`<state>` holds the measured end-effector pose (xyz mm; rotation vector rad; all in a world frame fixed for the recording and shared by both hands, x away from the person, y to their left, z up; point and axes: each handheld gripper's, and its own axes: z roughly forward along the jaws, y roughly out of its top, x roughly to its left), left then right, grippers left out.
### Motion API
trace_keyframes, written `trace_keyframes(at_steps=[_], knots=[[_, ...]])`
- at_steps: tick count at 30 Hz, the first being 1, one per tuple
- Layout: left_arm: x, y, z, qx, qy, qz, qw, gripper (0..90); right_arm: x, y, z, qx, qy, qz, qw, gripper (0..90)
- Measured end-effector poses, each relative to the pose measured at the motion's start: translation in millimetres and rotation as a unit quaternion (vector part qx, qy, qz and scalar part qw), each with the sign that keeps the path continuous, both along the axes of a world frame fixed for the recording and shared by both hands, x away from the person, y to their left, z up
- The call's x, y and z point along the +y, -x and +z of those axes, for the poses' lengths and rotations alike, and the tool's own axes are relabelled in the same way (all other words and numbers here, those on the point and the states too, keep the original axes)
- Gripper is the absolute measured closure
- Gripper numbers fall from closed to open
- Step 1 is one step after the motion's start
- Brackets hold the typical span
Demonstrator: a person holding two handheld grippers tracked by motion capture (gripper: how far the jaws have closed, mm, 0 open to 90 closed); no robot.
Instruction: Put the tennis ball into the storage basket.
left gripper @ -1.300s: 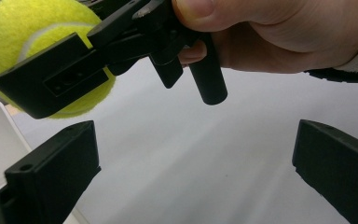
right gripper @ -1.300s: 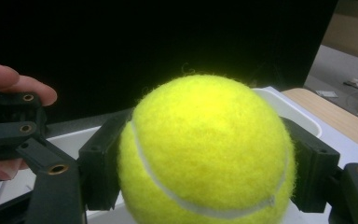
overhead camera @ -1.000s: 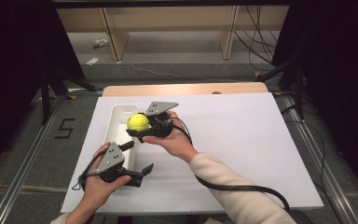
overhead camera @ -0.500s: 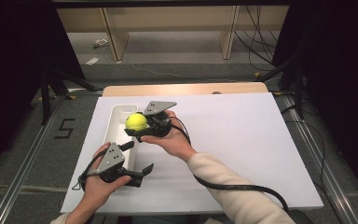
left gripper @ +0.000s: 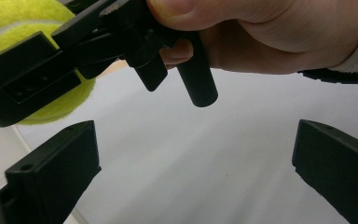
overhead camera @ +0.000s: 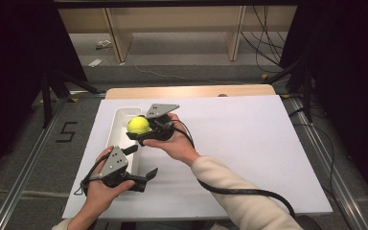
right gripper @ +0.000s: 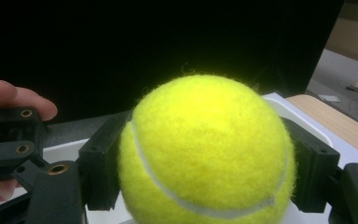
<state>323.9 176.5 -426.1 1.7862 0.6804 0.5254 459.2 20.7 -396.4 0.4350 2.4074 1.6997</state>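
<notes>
A yellow tennis ball [overhead camera: 138, 125] is clamped in my right gripper [overhead camera: 140, 129], held above the right rim of a long white tray [overhead camera: 119, 125] at the sheet's left side. In the right gripper view the ball [right gripper: 207, 151] sits squeezed between both black jaws. My left gripper [overhead camera: 143, 162] rests lower, near the front left of the sheet, open with nothing between its jaws. In the left gripper view its jaws stand wide apart [left gripper: 193, 168], and the ball [left gripper: 28, 60] and the right hand show above.
A white sheet [overhead camera: 249, 143] covers the table, with a strip of bare wood [overhead camera: 191, 91] at the far edge. A black cable [overhead camera: 239, 190] trails from the right gripper along the sleeve. Metal rails flank the table, and shelving stands beyond it.
The right gripper with the ball has drifted slightly left toward the tray. The left gripper has hardly moved.
</notes>
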Motion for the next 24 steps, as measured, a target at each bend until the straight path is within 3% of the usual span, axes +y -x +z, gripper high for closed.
trace_keyframes(at_steps=[24], knots=[[-0.7,0.6,-0.3,0.0,-0.002,-0.001,1.0,0.2,9.3,-1.7,-1.5,-0.001,0.003,0.007,1.0,27.2]])
